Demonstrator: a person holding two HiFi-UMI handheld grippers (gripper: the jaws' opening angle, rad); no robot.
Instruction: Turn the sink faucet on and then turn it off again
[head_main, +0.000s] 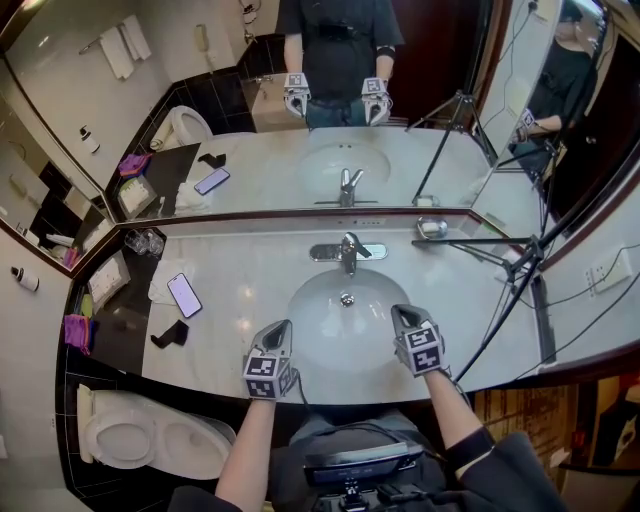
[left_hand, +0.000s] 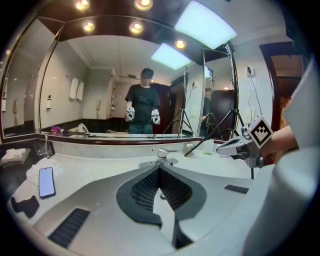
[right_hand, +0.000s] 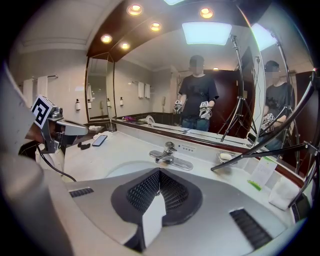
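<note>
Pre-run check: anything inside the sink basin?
Only the drain shows in the sink, no water visible. The left gripper and right gripper cover parts of its near edge.

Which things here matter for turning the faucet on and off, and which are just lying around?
For the job:
- faucet
- sink basin
- left gripper and right gripper, both shut and empty

Lying about:
- phone
- small black object
- soap dish
- drinking glasses
- tripod
</note>
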